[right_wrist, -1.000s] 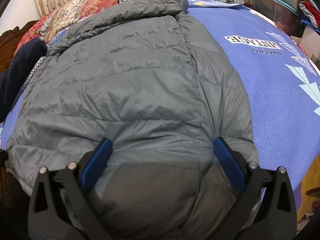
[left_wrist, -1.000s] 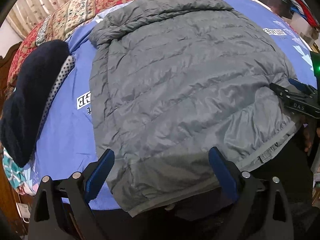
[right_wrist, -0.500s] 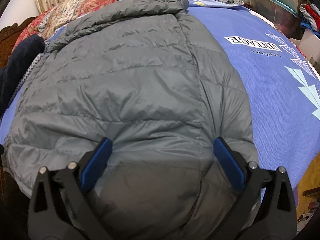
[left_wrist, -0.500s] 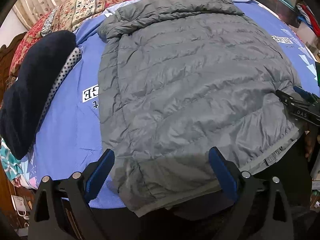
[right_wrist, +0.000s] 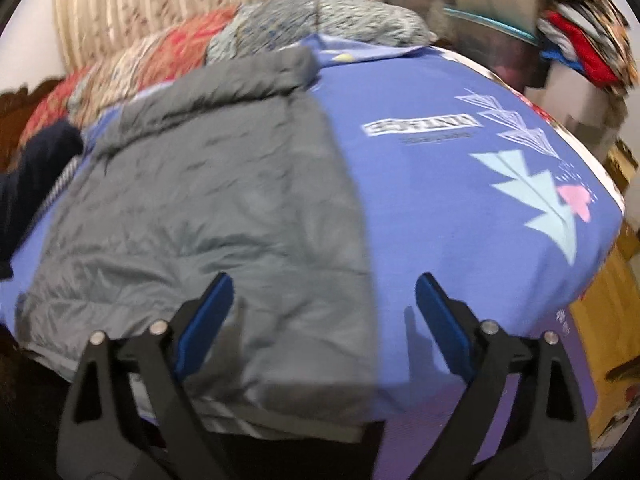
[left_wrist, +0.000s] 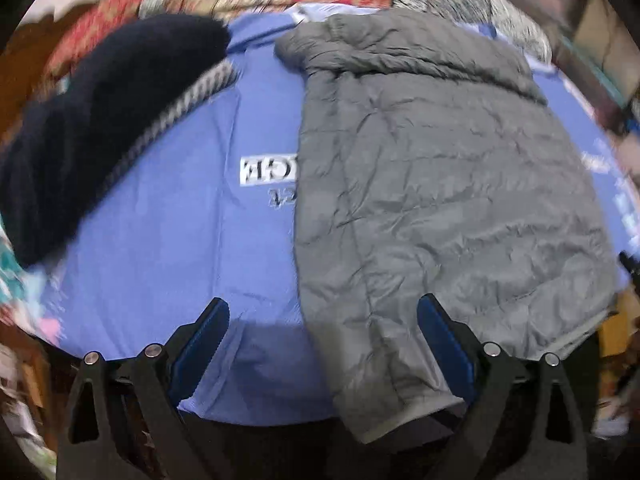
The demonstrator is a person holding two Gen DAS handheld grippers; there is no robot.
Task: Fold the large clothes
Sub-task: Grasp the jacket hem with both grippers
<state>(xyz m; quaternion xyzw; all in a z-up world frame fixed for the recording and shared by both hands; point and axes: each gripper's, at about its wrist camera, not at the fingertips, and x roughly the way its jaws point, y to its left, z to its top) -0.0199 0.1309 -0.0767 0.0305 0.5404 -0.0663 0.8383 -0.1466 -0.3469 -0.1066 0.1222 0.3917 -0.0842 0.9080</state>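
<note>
A grey quilted jacket point(left_wrist: 440, 184) lies flat on a blue bedsheet point(left_wrist: 168, 248), its collar at the far end and its hem at the near bed edge. My left gripper point(left_wrist: 322, 340) hangs open above the jacket's near left edge, nothing between its blue pads. In the right wrist view the jacket point(right_wrist: 208, 216) fills the left half. My right gripper point(right_wrist: 324, 320) sits above the jacket's near right edge; its jaws are closing a little but stand wide, with no cloth pinched. The right gripper's tip point(left_wrist: 630, 264) shows at the far right of the left wrist view.
A dark navy garment point(left_wrist: 92, 120) with a dotted lining lies left of the jacket. Patterned red and grey bedding point(right_wrist: 192, 52) is piled at the head of the bed. The sheet point(right_wrist: 460, 208) is bare right of the jacket. Clutter point(right_wrist: 580, 48) stands beyond the bed's right side.
Both grippers have drawn apart: the left has slid left, so more blue sheet shows, and the right has moved right and up off the jacket's middle. The jacket lies unmoved.
</note>
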